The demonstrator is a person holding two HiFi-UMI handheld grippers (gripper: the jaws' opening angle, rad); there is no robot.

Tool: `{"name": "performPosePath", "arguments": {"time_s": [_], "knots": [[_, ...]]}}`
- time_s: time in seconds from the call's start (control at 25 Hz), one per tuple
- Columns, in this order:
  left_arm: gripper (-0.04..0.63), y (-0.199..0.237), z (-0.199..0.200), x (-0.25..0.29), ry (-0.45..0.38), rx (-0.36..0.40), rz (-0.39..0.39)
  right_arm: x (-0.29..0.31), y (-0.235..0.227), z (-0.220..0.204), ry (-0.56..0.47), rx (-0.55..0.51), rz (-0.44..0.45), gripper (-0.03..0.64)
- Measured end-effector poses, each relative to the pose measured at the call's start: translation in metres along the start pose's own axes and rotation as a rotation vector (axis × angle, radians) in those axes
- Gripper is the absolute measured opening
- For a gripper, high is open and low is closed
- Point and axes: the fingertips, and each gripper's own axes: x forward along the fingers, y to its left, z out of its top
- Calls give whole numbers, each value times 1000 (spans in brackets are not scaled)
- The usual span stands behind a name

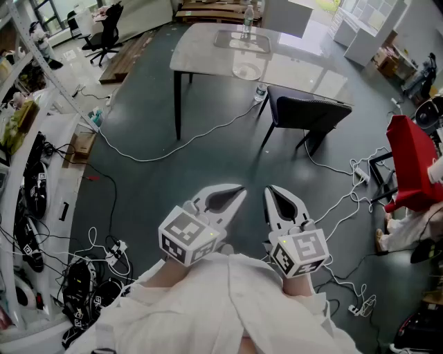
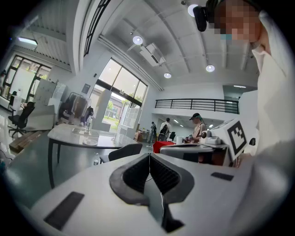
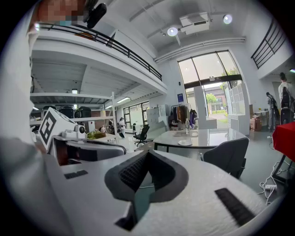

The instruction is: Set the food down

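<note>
I hold both grippers close in front of my body, above the dark floor. My left gripper [image 1: 239, 191] is shut, its jaws meeting at the tip with nothing between them; its own view shows the same [image 2: 149, 156]. My right gripper [image 1: 270, 190] is shut and empty too, as its own view confirms [image 3: 147, 154]. I see no food in any view. Some way ahead stands a grey table [image 1: 201, 52] with a round plate [image 1: 248, 70], a flat tray [image 1: 242, 41] and a water bottle [image 1: 248, 17] on it.
A dark chair [image 1: 308, 110] stands at the table's near right corner, with a bottle [image 1: 260, 92] on the floor beside it. White cables [image 1: 173, 148] trail across the floor. Shelves with gear [image 1: 31, 180] line the left. A red cloth-covered object [image 1: 412, 159] is at the right.
</note>
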Motion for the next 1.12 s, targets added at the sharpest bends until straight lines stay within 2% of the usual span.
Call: {"name": "performPosePath", "arguments": {"time_s": [0.16, 0.36, 0.48, 0.68, 0.92, 1.12], "knots": [[17, 2, -2, 5, 2, -20, -3, 3, -2, -6, 19, -8, -3, 2], [17, 4, -6, 11, 32, 36, 18, 4, -5, -8, 29, -22, 9, 2], [17, 3, -6, 15, 37, 36, 17, 2, -9, -7, 26, -18, 11, 2], [17, -10, -6, 25, 32, 40, -19, 0, -15, -13, -11, 61, 32, 3], [17, -27, -20, 39, 36, 9, -30, -7, -5, -39, 54, 43, 123, 3], [17, -25, -41, 42, 53, -58, 14, -9, -16, -51, 72, 37, 139, 3]]}}
